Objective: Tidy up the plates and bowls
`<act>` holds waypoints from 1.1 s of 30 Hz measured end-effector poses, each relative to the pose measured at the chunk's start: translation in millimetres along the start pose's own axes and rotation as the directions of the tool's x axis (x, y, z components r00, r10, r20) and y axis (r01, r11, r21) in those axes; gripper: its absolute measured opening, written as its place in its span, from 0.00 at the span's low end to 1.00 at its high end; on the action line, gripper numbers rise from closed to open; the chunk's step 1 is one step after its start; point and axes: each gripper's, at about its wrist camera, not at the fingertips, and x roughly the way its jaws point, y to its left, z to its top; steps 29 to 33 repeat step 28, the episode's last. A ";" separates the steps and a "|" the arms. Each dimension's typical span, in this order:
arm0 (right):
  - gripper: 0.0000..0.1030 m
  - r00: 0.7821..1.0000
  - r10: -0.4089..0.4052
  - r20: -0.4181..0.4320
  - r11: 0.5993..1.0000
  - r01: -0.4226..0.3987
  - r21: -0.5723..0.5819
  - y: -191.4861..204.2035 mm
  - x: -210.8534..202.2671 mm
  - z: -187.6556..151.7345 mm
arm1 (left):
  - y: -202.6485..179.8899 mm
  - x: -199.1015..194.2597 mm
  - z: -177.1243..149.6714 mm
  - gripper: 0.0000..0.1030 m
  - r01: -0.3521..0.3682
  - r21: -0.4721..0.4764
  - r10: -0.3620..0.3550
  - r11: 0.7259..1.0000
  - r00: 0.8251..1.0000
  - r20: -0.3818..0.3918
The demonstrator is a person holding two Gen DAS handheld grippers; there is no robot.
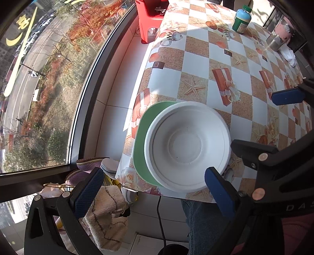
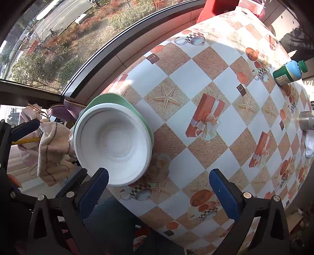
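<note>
Round white ribbed bowl (image 1: pixel 187 146) atop smooth green plate (image 1: pixel 142 141); both grippers agape, empty.

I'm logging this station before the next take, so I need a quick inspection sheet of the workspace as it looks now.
Surface: table under a checked cloth.
Job's things: white bowl sits on a green plate at the table's near corner.
Clutter: green bottle, jar, white cloth.
Grippers: left hand-held gripper open; right hand-held gripper open; both hold nothing.
Cables: black cable hangs under the table edge.
Surroundings: window, red stool, towel.
</note>
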 end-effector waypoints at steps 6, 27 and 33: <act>1.00 1.000 0.005 -0.003 1.000 -0.005 0.004 -0.8 0.3 -1.2 | -0.9 -0.2 0.9 1.00 -0.005 0.012 0.005 1.000 1.000 0.000; 1.00 0.999 0.031 -0.022 0.998 -0.030 0.052 -7.4 6.9 5.4 | -5.5 10.7 23.7 1.00 0.021 0.091 -0.018 0.996 0.999 -0.028; 1.00 0.999 0.038 -0.019 0.998 -0.037 0.058 -9.5 7.4 4.7 | -10.5 8.9 26.2 1.00 0.029 0.102 -0.027 0.994 0.999 -0.026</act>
